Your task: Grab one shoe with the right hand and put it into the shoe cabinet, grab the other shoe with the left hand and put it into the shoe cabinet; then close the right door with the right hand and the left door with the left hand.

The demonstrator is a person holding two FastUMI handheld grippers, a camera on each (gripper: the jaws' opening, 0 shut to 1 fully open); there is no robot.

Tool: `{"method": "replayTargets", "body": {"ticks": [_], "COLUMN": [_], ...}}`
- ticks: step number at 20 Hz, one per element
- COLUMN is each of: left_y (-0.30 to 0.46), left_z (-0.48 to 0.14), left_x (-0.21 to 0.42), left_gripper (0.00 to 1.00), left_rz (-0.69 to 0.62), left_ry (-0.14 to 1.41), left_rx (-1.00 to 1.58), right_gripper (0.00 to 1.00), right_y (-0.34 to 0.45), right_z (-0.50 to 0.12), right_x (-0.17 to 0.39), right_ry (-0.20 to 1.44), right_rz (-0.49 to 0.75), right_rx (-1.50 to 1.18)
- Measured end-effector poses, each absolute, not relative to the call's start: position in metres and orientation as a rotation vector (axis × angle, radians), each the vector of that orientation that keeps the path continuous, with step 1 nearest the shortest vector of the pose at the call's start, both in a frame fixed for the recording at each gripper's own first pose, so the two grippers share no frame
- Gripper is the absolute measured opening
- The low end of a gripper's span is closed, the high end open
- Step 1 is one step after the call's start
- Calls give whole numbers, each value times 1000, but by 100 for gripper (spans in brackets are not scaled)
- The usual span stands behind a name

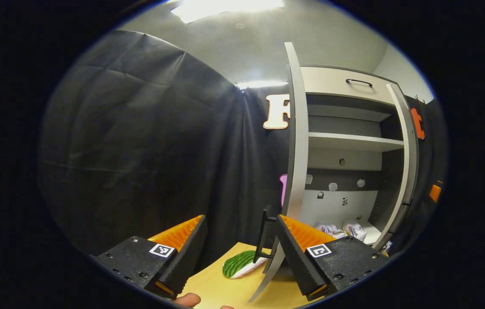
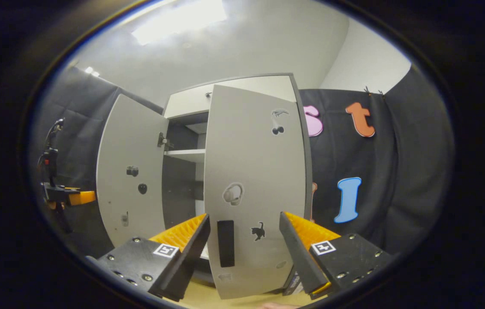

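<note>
Inside cabinet [image 1: 396, 141], shoes [image 1: 341, 230] side by side, lengthwise outward.

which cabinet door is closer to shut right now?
The right door, nearly closed, its black handle between the right tongs. The left door is swung wide open.

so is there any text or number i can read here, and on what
No words or numbers can be read.
shoes in the cabinet: coloured print, too blurred to read.
right door: picture stickers such as a cat sticker, no text.
square tag on the left gripper: a black-and-white pattern, no letters.
</note>
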State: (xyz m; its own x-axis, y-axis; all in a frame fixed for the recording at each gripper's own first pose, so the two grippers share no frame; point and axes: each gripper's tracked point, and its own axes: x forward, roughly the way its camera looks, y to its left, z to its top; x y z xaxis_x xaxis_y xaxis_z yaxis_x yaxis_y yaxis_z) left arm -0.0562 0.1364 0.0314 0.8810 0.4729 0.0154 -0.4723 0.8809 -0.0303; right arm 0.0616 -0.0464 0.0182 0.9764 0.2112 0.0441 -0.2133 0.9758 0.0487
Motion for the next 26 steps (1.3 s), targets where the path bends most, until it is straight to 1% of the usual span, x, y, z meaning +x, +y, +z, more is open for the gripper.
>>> {"method": "replayTargets", "body": {"ticks": [1,2,8,9,11,12,16,20,21,22,23,24,25,26], "left_y": [138,139,142,142,141,142,139,138,138,138,137,135,132,130], "left_z": [30,27,23,23,23,24,26,26,25,25,24,25,26,27], "left_x": [-54,-52,-45,-43,-42,-41,-40,-39,-38,-38,-38,-37,-36,-35], "left_gripper": [93,96,96,92,92,95,95,95,94,89,94,94,89,94], "left_rz": [495,495,495,491,471,464,448,432,427,421,412,401,390,382], "left_ry": [-18,-14,-3,-5,-2,1,13,8,7,5,4,1,-6,-8], "left_rx": [-26,-27,-25,-19,0,13,56,34,25,16,9,2,-7,-14], "right_gripper": [96,96,96,96,96,96,96,96,96,96,96,96,92,96], "right_y": [-46,-47,-47,-46,-44,-43,-38,-39,-40,-41,-42,-42,-42,-43], "right_z": [16,15,13,13,11,11,9,9,9,9,10,10,11,12], "right_x": [62,62,68,69,71,72,73,71,71,71,71,71,70,70], "right_ry": [-38,-35,-32,-32,-31,-30,-29,-32,-32,-33,-33,-33,-34,-35], "right_rz": [213,213,211,212,217,220,231,229,227,225,224,224,225,225], "right_rx": [50,48,47,48,50,51,54,43,42,44,48,54,59,63]}}
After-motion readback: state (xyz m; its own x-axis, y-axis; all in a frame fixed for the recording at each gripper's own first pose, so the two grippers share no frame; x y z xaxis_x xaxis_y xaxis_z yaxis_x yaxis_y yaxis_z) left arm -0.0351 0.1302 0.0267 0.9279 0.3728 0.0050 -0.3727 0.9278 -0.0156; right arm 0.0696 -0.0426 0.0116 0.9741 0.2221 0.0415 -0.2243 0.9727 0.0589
